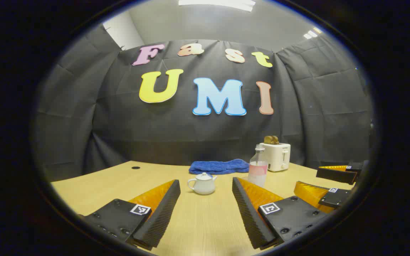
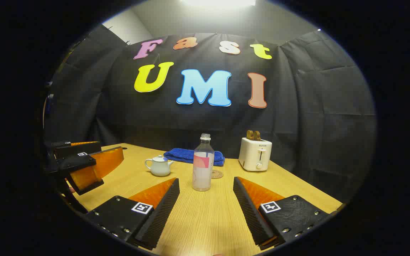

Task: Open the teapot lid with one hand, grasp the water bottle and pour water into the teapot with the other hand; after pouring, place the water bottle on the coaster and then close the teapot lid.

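Observation:
A small white teapot (image 1: 202, 183) with its lid on stands on the wooden table (image 1: 198, 227), straight ahead of my left gripper (image 1: 206, 209), which is open and empty. A clear water bottle (image 2: 203, 163) with a pink label and no cap stands upright ahead of my right gripper (image 2: 206, 209), also open and empty. A round coaster (image 2: 217, 174) lies just behind the bottle to its right. The teapot (image 2: 159, 166) stands left of the bottle. In the left gripper view the bottle (image 1: 258, 167) is right of the teapot, and the right gripper (image 1: 333, 183) hovers at the far right.
A folded blue towel (image 2: 190, 155) lies at the back of the table. A white toaster (image 2: 255, 153) with bread slices in it stands at the back right. The left gripper (image 2: 84, 165) hovers at the left of the right gripper view. A small dark hole (image 1: 135, 167) marks the table's far left.

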`<act>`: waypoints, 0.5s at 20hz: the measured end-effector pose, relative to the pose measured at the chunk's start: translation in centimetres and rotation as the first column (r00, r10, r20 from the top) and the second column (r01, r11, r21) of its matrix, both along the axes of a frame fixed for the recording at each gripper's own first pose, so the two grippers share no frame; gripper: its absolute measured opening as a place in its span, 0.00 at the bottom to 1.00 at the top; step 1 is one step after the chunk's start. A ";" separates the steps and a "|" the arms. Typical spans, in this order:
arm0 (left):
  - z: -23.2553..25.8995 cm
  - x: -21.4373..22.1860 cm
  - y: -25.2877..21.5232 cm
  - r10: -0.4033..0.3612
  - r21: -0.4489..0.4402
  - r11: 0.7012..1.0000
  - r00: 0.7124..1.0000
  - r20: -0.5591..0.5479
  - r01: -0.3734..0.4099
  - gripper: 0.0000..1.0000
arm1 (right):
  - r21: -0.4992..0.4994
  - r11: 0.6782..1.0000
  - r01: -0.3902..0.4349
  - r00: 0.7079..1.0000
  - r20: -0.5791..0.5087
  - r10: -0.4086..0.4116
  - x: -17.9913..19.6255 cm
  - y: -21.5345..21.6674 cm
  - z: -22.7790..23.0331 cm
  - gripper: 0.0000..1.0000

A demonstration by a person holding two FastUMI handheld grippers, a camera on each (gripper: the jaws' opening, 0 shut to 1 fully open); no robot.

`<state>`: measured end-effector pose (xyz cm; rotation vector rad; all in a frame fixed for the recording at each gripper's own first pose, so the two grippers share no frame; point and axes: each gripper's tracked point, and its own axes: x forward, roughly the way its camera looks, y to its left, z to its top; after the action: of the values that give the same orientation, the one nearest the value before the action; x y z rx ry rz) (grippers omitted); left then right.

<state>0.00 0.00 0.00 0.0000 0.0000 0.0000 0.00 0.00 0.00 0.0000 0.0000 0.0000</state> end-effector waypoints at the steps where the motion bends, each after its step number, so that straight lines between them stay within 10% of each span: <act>1: -0.1 0.0 0.1 0.002 0.009 1.000 1.000 0.000 -0.002 0.95 | 0.005 1.000 -0.001 1.000 0.006 0.001 0.1 0.1 0.1 0.95; 10: -0.7 0.5 0.8 0.008 -0.016 1.000 1.000 -0.014 -0.008 0.95 | 0.036 0.999 -0.013 1.000 0.009 0.013 0.5 0.3 0.3 0.95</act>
<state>0.47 0.85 -0.71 -0.0162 0.0141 0.0078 0.45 0.28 0.33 0.0359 -0.0090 0.0132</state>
